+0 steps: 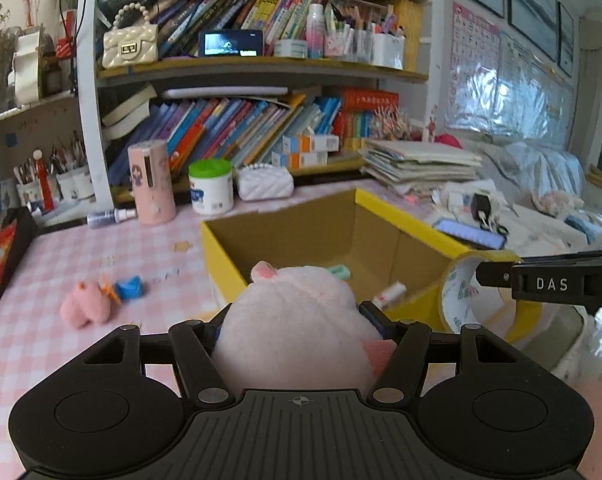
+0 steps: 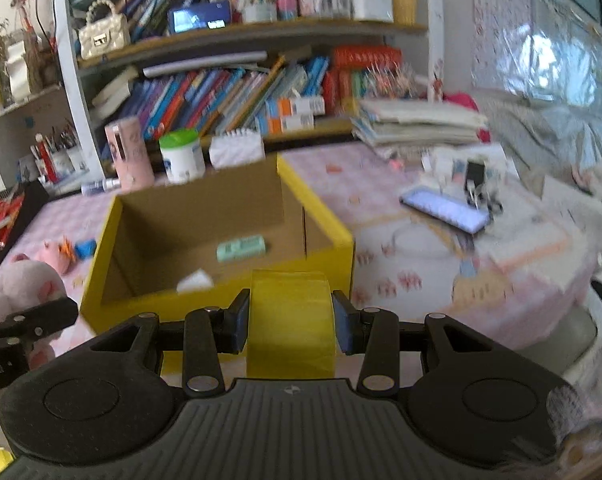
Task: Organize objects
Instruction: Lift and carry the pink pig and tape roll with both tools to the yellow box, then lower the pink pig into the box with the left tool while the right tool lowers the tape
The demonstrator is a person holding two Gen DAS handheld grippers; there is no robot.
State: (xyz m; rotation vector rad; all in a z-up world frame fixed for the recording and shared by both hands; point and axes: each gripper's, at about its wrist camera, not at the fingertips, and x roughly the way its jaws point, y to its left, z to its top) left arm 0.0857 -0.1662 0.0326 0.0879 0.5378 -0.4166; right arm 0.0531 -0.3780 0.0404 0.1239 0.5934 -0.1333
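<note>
My left gripper pinches the plush across its middle, held just short of the box, whose near wall sits at 12 o'clock. The plush looks soft and light, so I judge it will squash and could slip unless the bite stays mid-body. My right gripper presses on the flat sides of the tape, a stiff, smooth, light ring, near the box's front right corner at 12 o'clock. Inside the box lie a green case and a small white item. At 10 o'clock on the pink checked cloth wait a small pink toy and a blue piece. Crowded shelves stand behind; a phone lies at 2 o'clock.
</note>
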